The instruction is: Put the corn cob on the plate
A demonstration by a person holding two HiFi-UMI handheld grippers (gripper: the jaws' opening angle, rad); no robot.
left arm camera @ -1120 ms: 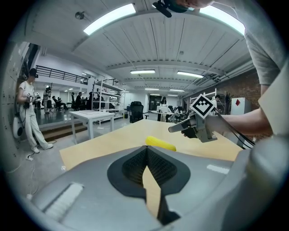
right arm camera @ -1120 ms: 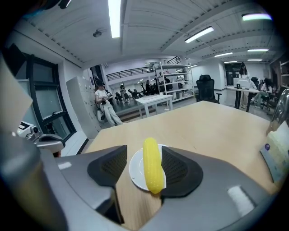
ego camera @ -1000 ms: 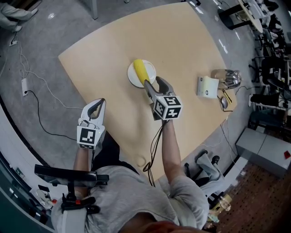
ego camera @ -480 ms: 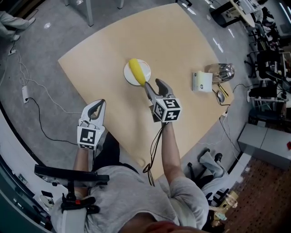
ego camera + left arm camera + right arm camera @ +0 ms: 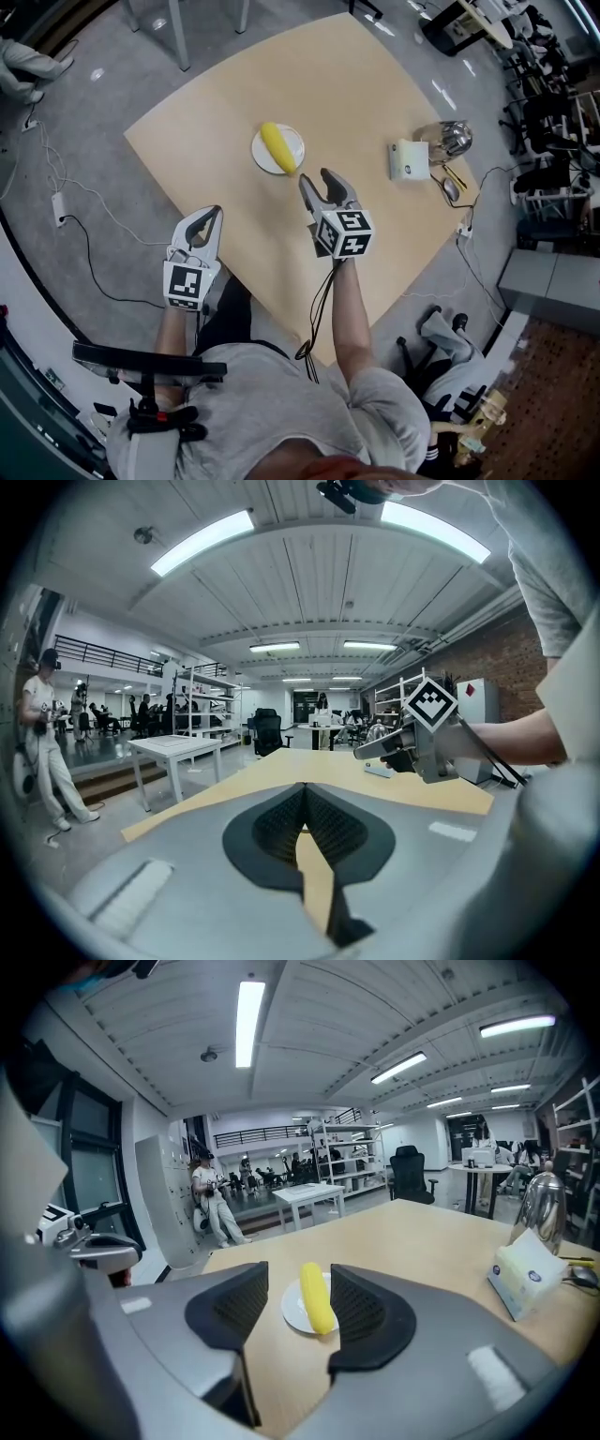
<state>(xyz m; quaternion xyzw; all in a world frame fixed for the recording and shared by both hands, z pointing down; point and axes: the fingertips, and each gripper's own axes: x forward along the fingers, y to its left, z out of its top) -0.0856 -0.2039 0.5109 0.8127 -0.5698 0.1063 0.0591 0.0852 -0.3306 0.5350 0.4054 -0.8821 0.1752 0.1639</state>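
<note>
The corn cob [image 5: 278,147] lies on the white plate [image 5: 294,142], far across the table [image 5: 375,103]. My right tongs [image 5: 316,178] hover on the near side of it, apart and empty, having just narrowed slightly. My left tongs [image 5: 212,212] are pressed together on nothing, by the table's near left edge.

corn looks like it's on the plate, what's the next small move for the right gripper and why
Probably just draw the right gripper back and rest it. The corn cob already lies on the plate, apart from the gripper, whose jaws are open, empty and have just been closing slightly.
</note>
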